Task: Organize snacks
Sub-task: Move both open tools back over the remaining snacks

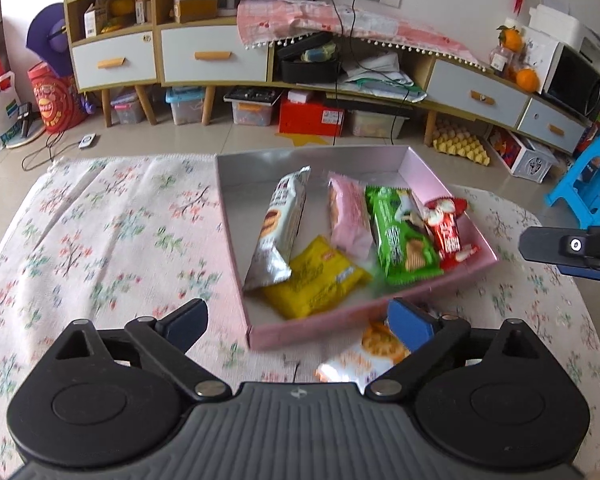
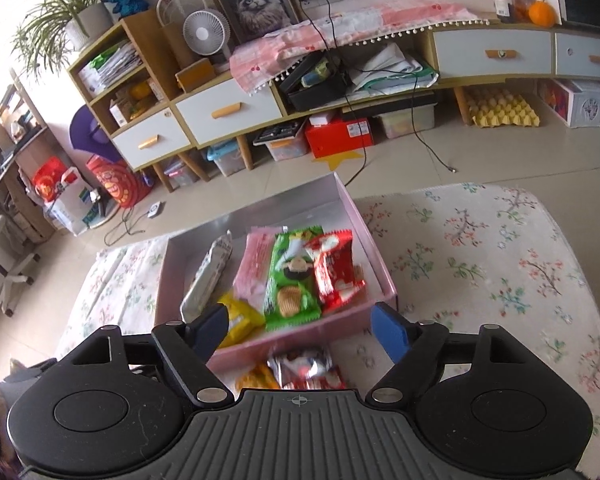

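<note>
Snacks (image 1: 400, 236) in pink box (image 1: 380, 304), seemingly five.

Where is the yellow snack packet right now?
In both wrist views the yellow snack packet lies inside the pink box, at its near edge, between the silver packet and the green packet.

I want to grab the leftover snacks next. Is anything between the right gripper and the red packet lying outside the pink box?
Nothing visible. The red packet lies on the tablecloth, just below the open right gripper, beside an orange packet, in front of the pink box.
</note>
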